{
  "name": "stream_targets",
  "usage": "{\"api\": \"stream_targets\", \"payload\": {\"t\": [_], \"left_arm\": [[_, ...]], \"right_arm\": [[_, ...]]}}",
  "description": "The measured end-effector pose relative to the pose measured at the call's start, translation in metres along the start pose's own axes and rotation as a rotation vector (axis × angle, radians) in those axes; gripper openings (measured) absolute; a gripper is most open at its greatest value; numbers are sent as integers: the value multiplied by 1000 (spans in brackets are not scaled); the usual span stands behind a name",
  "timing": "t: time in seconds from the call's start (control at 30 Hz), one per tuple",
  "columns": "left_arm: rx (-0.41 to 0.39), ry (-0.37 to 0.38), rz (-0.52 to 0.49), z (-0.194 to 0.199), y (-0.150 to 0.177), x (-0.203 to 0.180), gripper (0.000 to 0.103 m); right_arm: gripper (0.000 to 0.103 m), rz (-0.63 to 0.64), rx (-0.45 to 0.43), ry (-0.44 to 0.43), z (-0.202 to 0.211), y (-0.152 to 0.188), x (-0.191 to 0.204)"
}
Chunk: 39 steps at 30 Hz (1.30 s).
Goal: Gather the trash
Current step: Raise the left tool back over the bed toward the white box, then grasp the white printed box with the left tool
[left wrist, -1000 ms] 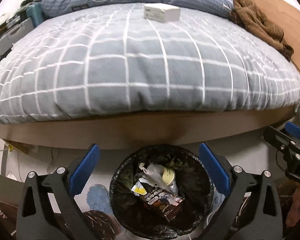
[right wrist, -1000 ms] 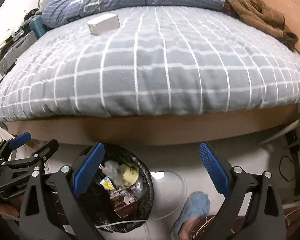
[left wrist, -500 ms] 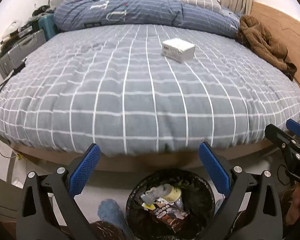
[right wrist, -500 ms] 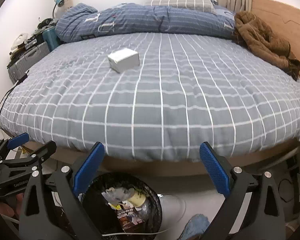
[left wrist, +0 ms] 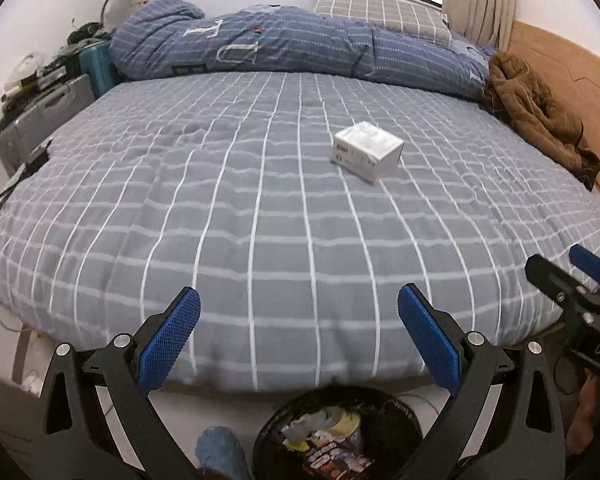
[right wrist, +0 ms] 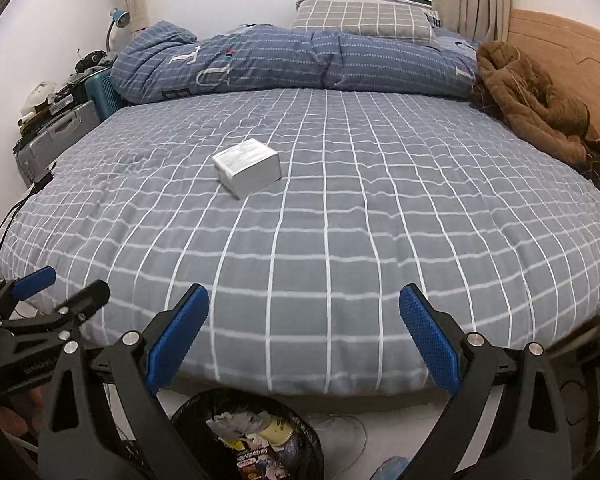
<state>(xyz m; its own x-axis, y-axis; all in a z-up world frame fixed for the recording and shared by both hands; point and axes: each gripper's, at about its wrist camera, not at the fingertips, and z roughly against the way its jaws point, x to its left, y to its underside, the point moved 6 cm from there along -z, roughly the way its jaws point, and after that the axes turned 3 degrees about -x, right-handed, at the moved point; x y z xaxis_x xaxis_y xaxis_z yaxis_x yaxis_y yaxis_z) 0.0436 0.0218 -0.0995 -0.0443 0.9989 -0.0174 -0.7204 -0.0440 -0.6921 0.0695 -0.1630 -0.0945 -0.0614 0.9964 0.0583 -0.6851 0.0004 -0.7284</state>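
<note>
A small white box [left wrist: 368,156] [right wrist: 248,166] lies alone in the middle of the grey checked bed [left wrist: 260,220] [right wrist: 360,220]. On the floor at the bed's foot stands a black-lined trash bin [left wrist: 400,408] [right wrist: 188,412] holding wrappers, a carton and a can. My left gripper [left wrist: 299,332] is open and empty, raised over the bed's near edge, well short of the box. My right gripper [right wrist: 304,332] is open and empty too, at the same height to its right. Each gripper shows at the edge of the other's view.
A rolled blue duvet [left wrist: 300,44] and a checked pillow [right wrist: 360,16] lie at the far end. A brown garment [left wrist: 532,108] is heaped by the wooden headboard [right wrist: 560,40] on the right. Cases and clutter [left wrist: 40,108] line the left wall. A blue slipper [left wrist: 218,452] is beside the bin.
Both grippers have risen from low over the bin to above the bed's edge and tilted up; the bin has slid to the bottom of both views and the box appears nearer.
</note>
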Motion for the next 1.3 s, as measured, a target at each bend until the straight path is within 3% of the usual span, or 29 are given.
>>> {"api": "stream_targets", "payload": {"t": [0.37, 0.7, 0.93, 1.2, 1.3], "left_arm": [[23, 61, -42, -69, -56, -11, 97], [0, 132, -186, -144, -99, -47, 97], [15, 178, -249, -180, -117, -66, 97], [67, 243, -218, -208, -122, -68, 97], [78, 273, -196, -210, -122, -71, 91]], "right_arm": [[92, -39, 14, -3, -53, -41, -32], [92, -44, 20, -39, -95, -71, -51], [92, -66, 39, -43, -113, -74, -61], [92, -87, 60, -28, -121, -68, -73], [92, -87, 58, -29, -121, -68, -72]]}}
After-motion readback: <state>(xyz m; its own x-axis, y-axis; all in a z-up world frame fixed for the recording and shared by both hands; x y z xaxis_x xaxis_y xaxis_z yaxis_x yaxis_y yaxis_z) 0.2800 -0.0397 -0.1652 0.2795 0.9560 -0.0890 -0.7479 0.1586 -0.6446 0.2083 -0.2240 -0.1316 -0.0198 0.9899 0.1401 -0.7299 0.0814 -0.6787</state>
